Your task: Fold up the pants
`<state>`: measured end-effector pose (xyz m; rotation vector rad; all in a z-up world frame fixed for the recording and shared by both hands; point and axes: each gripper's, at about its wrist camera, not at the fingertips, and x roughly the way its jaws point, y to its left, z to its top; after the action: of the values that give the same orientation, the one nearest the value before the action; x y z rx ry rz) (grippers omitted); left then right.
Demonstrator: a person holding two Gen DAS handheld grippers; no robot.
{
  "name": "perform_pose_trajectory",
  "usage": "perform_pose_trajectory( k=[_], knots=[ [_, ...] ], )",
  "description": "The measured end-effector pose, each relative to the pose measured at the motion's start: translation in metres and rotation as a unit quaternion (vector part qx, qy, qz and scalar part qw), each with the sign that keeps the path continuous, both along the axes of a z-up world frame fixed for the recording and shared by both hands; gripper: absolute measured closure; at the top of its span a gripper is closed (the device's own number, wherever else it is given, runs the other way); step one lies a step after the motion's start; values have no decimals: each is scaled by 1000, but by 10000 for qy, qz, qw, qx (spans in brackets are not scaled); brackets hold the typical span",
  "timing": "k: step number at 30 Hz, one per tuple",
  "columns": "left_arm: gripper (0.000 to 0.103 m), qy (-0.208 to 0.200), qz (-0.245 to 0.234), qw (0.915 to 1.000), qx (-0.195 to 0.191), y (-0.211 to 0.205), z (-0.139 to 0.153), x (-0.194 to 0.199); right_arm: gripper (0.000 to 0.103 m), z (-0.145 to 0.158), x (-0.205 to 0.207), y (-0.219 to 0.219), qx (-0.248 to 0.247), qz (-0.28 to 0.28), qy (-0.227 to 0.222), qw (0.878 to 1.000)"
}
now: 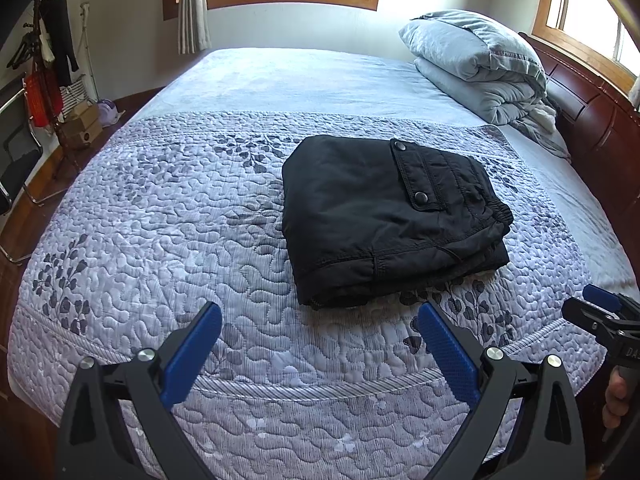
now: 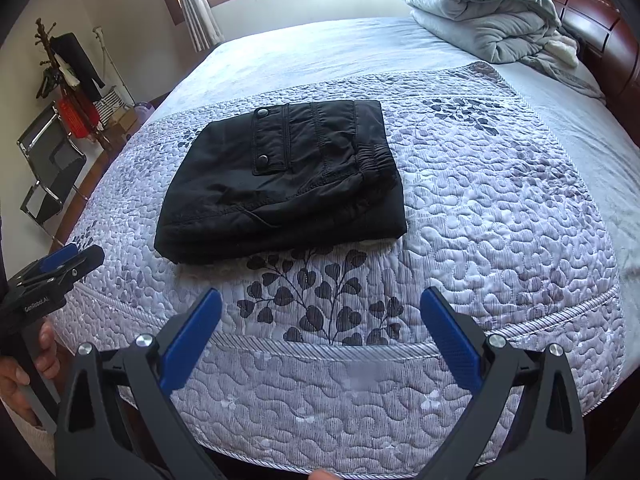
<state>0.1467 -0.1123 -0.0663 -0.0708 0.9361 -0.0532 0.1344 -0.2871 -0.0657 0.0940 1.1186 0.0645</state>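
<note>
Black pants point(image 1: 384, 216) lie folded into a compact rectangle on the quilted bed point(image 1: 160, 240), pocket flap with two snaps on top. They also show in the right wrist view point(image 2: 288, 184). My left gripper point(image 1: 320, 320) is open and empty, held back near the bed's front edge, short of the pants. My right gripper point(image 2: 320, 308) is open and empty, also near the front edge. The right gripper shows at the right edge of the left wrist view point(image 1: 600, 312); the left gripper shows at the left edge of the right wrist view point(image 2: 56, 268).
A folded grey duvet point(image 1: 480, 68) lies at the head of the bed by the wooden headboard point(image 1: 592, 112). A coat rack point(image 1: 44, 60), boxes and a metal chair point(image 1: 16, 168) stand on the floor to the left.
</note>
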Motion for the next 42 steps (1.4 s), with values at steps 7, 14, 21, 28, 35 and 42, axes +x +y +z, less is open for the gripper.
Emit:
perform_pose_trajectory(
  k=[7,14,21,28,35,42],
  knots=[
    [4,12,6,10000,-9,1,-1,1,4,-2,1,0,-13,13,19,10000],
    [4,22,3,10000,-23,1,-2,2,4,-4,2,0,-13,14,47,10000],
    [4,25,-2,10000,-15,1,-3,2,4,-4,3,1,-41,29,52,10000],
    [4,-65,-70,9999,-35,1,-1,2,4,-6,5,1,-51,32,73,10000],
    [4,-140,-55,9999,14,2,0,3,4,-8,7,0,-51,12,109,9999],
    [4,-133,-143,9997,-127,3,2,3,3,-9,8,-1,-38,7,111,9999]
  ],
)
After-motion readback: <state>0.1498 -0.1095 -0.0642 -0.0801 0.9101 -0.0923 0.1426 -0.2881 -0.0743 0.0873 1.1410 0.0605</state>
